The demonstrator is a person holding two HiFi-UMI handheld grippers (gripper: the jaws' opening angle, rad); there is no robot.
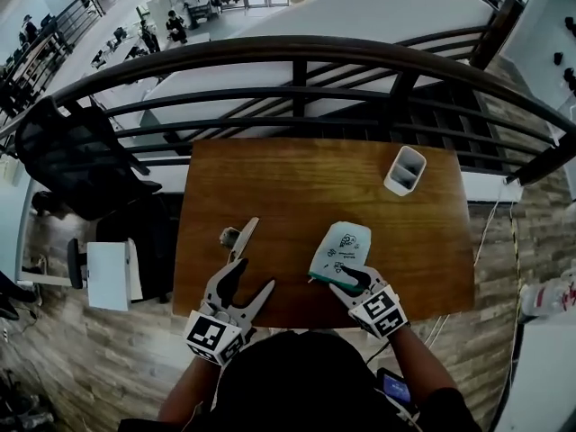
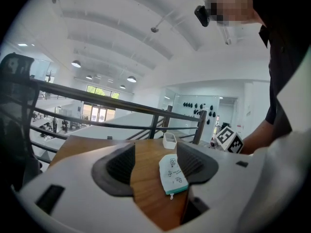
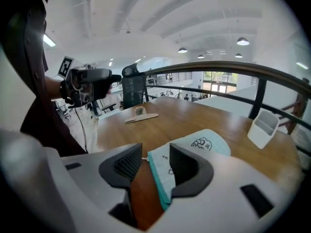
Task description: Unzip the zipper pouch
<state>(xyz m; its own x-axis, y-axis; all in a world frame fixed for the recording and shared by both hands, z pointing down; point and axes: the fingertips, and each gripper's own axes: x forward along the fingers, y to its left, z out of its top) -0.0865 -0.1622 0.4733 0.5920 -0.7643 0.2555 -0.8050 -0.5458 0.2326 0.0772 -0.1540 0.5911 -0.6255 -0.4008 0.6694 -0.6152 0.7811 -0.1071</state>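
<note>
Right gripper (image 3: 155,153) hangs with jaws apart astride the teal zipper edge (image 3: 156,181) of the pouch (image 1: 344,241), pinching nothing yet. The small white pull (image 3: 144,158) sits just beside its left jaw. The pouch lies flat near the front edge of the desk (image 1: 270,178). Left gripper (image 1: 250,277), also apart and empty, hovers well to the left. I'd judge the pull is the target. Close on it alone, not the cloth, bring the left gripper in to pin the pouch's corner, then draw straight along the zipper, staying low.
</note>
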